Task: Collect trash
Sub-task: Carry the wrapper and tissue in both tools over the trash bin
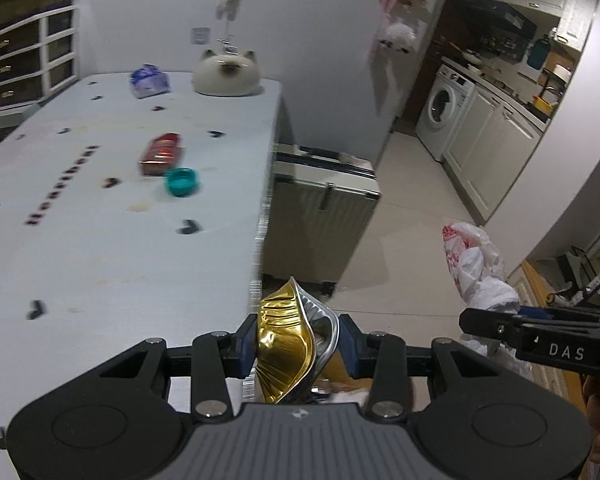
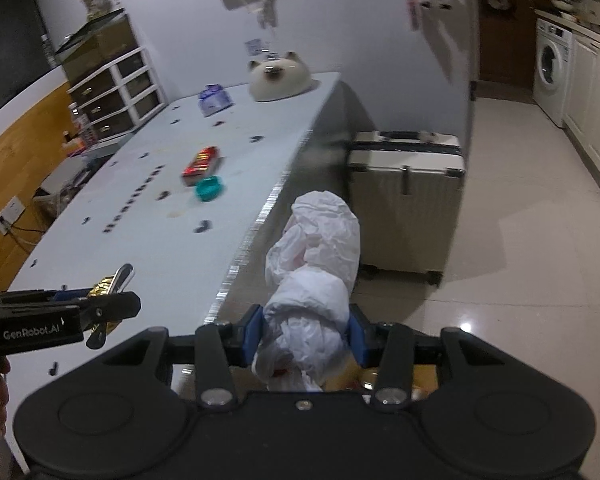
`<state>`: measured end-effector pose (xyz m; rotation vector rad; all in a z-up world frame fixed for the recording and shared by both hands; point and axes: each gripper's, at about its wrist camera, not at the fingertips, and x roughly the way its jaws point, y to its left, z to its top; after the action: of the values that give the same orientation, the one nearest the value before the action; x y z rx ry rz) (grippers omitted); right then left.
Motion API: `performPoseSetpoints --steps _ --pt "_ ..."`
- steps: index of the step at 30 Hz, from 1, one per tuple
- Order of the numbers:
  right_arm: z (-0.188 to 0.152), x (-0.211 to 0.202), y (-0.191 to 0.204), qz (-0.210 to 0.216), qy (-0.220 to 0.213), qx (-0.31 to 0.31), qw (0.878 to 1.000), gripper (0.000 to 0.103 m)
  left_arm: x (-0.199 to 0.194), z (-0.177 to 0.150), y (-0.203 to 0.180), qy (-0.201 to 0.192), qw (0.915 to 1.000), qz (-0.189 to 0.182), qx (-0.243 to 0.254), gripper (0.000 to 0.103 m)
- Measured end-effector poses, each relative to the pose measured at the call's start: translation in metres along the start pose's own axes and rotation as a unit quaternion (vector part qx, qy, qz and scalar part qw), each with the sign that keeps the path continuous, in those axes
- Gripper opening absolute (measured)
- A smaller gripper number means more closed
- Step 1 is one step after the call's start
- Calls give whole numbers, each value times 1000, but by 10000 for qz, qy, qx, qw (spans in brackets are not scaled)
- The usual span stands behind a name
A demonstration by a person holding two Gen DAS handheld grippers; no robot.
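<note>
My left gripper [image 1: 298, 346] is shut on a crushed gold foil cup [image 1: 286, 344] and holds it in the air just past the table's right edge. My right gripper [image 2: 306, 334] is shut on the bunched neck of a white plastic bag [image 2: 316, 280], beside the table and off to the right of the left gripper. The bag also shows in the left wrist view [image 1: 476, 264], and the gold cup in the right wrist view [image 2: 108, 284]. On the pale table [image 1: 100, 260] lie a red wrapper [image 1: 162, 153] and a teal bottle cap [image 1: 182, 182].
A cat-shaped white pot [image 1: 225, 72] and a blue packet [image 1: 149, 80] stand at the table's far end. A cream suitcase [image 1: 320, 208] stands on the tiled floor beside the table. A washing machine [image 1: 444, 108] and white cabinets line the far right.
</note>
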<state>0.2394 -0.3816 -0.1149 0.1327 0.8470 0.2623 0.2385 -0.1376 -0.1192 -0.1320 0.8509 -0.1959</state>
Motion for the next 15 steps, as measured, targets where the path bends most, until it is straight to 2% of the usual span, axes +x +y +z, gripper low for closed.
performPoseSetpoints --steps 7,15 --pt "-10 -8 -64 -372 118 255 9989 45 45 -4 -56 296 9989 -339 142 42" --pt "-32 6 -126 -690 425 822 9933 45 107 -16 -97 950 9935 -514 372 42"
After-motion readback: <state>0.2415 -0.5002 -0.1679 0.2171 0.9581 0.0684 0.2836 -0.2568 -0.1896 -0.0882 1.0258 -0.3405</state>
